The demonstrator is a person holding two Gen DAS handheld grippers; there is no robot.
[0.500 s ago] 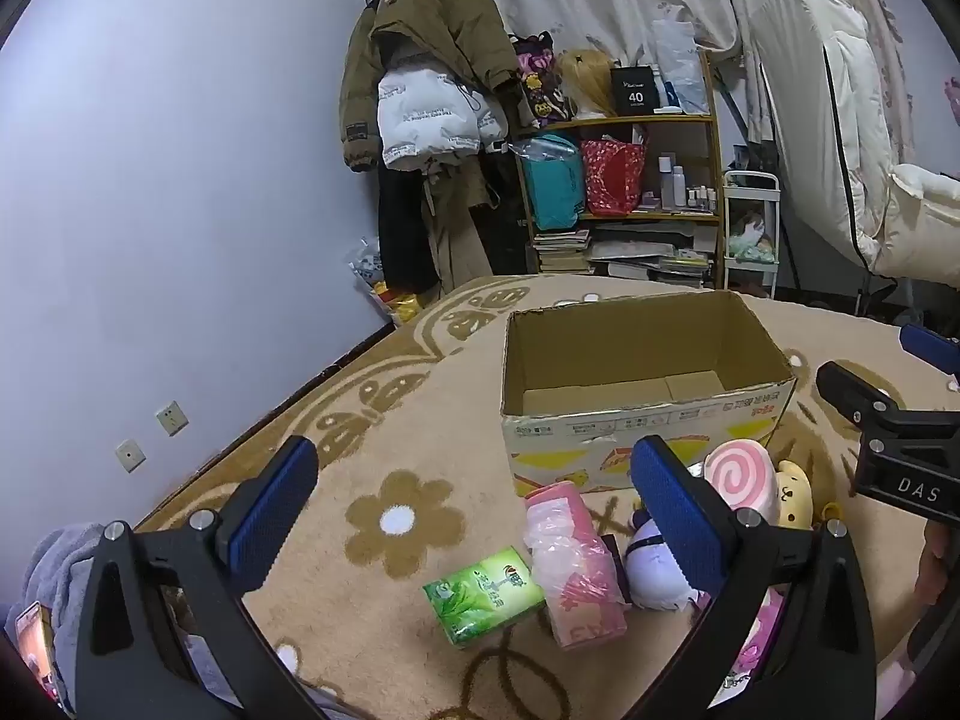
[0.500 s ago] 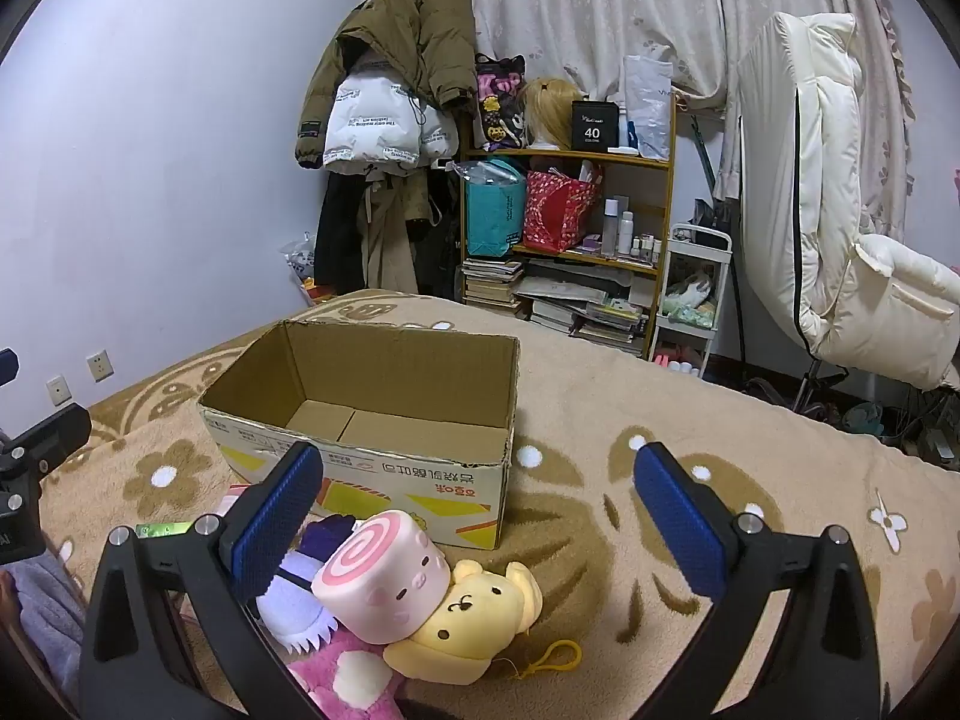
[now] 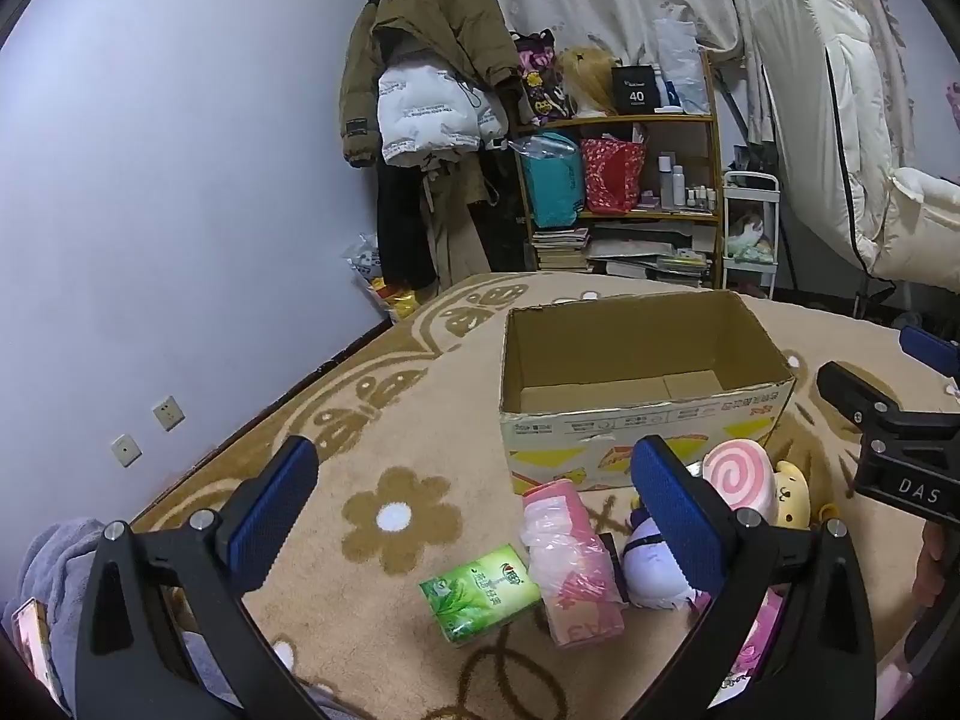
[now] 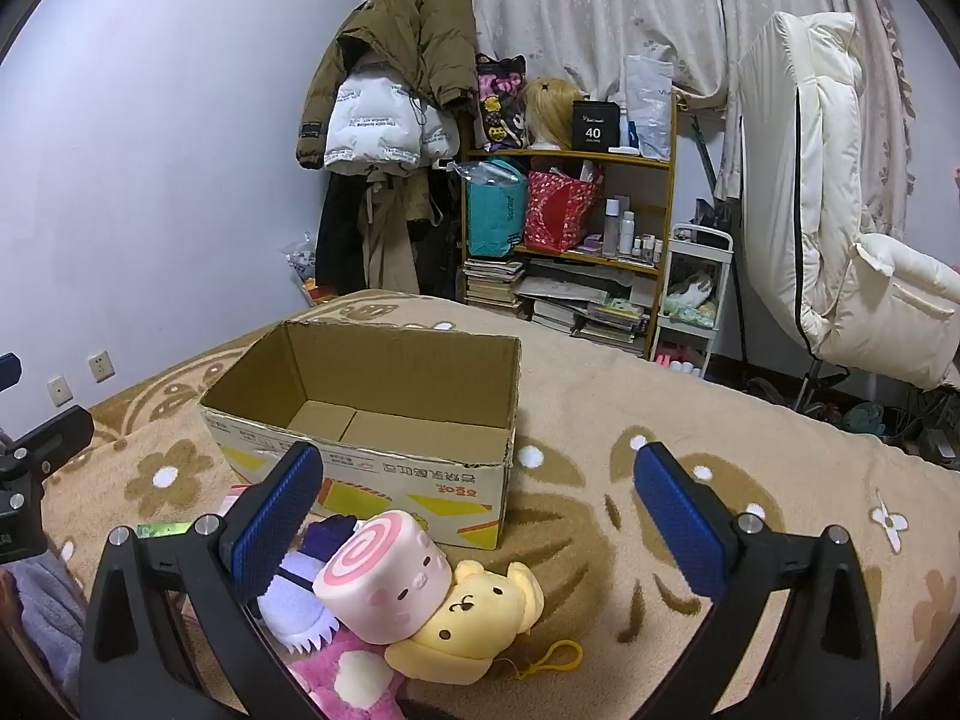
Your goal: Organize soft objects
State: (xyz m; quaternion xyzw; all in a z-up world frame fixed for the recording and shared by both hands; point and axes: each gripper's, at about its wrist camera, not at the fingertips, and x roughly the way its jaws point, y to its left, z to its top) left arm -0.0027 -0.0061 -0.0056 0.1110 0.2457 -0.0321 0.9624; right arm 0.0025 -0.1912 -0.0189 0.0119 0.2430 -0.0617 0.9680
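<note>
left gripper [image 3: 474, 516] fingers spread, level | right gripper [image 4: 492, 522] same

You are working under dim, even indoor light with a cool bluish cast on the wall [image 3: 180, 192]; its source is not visible. Shadows are soft and faint, a slight one lying on the carpet [image 4: 600, 420] around the cardboard box [image 4: 384, 384]. Nothing glares; only the white puffer jacket [image 3: 432, 120] and the pale chair cover [image 4: 840, 210] look bright. Both views are sharp at the centre and show no motion blur. Fisheye distortion bends the wall and curtains [image 4: 600, 12], and the corners are black vignette.
</note>
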